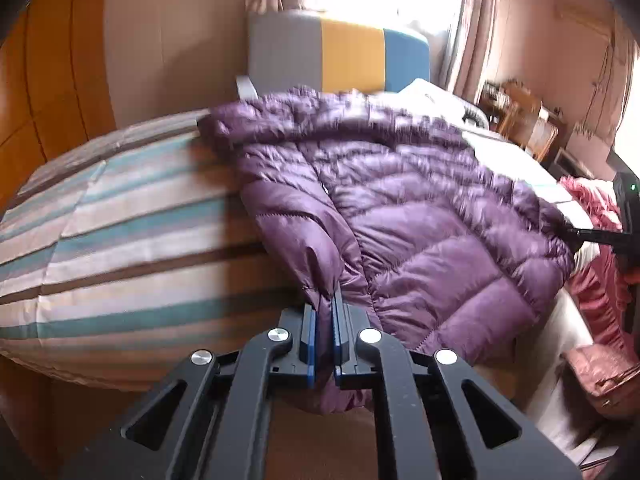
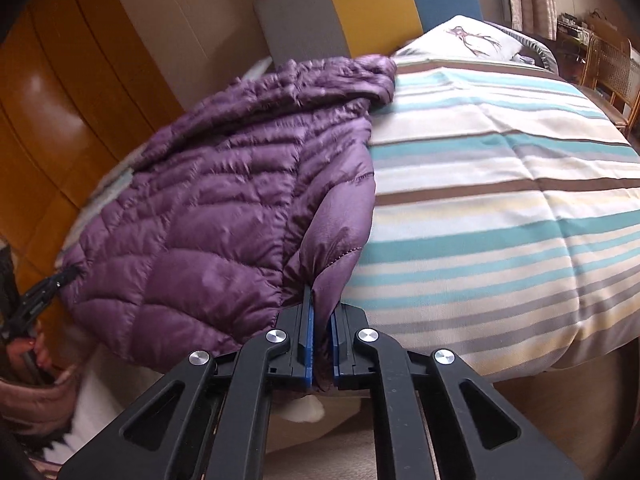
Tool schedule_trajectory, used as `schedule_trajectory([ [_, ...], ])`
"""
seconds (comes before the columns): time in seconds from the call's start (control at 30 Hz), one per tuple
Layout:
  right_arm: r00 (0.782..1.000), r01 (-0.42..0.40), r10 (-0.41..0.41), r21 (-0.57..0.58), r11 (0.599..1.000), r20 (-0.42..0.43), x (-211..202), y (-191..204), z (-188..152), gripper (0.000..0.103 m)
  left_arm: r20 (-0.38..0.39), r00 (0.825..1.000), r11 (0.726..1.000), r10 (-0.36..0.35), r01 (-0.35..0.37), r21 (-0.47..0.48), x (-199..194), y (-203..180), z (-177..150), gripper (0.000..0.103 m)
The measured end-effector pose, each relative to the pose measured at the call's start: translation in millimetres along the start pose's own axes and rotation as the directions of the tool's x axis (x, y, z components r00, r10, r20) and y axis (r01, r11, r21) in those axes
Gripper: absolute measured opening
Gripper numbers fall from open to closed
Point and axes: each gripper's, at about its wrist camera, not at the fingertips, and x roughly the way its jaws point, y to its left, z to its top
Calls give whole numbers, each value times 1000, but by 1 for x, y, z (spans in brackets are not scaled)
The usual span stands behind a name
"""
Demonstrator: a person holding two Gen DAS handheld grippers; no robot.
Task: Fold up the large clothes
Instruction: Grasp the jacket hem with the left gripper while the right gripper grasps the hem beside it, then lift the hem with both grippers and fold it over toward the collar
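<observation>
Purple quilted puffer jacket (image 1: pixel 400 208) lies spread on bed w/ striped duvet (image 1: pixel 120 216) (teal, brown, cream bands), collar end toward the grey/yellow/blue upholstered headboard (image 1: pixel 340 56), hem end at the near bed edge and partly hanging over it.

Left gripper (image 1: pixel 324 320): jaws closed on jacket fabric at a near hem corner; blue pads pinch a gathered fold, cloth bunched between and below them. In right wrist view the same gripper (image 2: pixel 36 304) shows at far left, at jacket's other lower corner, w/ a hand (image 2: pixel 36 360) behind it.

Right gripper (image 2: pixel 322 316): jaws closed on jacket's hem corner on the duvet side; purple cloth pinched between blue pads, tail of fabric hanging under. In left wrist view it (image 1: pixel 580 234) is at the right edge, touching jacket's edge.

Fabric taut from both grip points.

White pillow w/ printed motif (image 2: pixel 468 40) sits by headboard, beside collar. Pink garment (image 1: pixel 596 280) at right of bed, detail unclear. Wicker chair (image 2: pixel 608 64) beyond bed.
</observation>
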Motion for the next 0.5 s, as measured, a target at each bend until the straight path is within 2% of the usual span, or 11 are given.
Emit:
schedule_trajectory([
  [0.27, 984, -153, 152, -3, 988, 96, -35, 5, 9, 5, 161, 986, 998, -48, 55, -40, -46, 1, 11, 4],
  [0.5, 934, -297, 295, -21, 955, 200, -70, 8, 19, 5, 250, 966, 992, -67, 91, -87, -78, 7, 18, 4],
])
